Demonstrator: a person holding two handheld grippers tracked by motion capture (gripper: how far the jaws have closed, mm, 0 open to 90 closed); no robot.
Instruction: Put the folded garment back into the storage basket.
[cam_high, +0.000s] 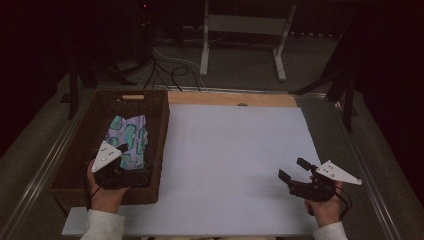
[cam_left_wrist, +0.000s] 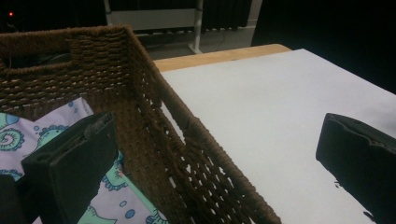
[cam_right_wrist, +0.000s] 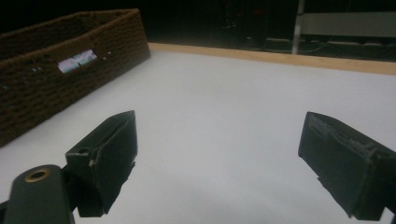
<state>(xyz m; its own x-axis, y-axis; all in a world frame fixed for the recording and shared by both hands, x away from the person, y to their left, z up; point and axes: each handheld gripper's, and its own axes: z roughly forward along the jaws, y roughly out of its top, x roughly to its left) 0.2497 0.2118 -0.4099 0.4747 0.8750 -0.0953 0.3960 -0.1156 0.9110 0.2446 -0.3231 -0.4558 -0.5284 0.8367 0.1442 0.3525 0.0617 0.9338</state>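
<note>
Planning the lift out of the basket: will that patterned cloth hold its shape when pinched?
Probably not. The patterned cloth lies rumpled in the wicker basket, so it likely droops and unfolds. It looks thin, likely light. It may snag on the rough weave.

A brown wicker basket (cam_high: 157, 131) sat at the left of the high view, long side running from the near table edge toward the far edge, a handle slot cut in its far wall. Inside it lay a crumpled cloth (cam_high: 128, 139), pale lilac with teal swirl and dot prints, resting on the basket floor toward its right wall and near half.
</note>
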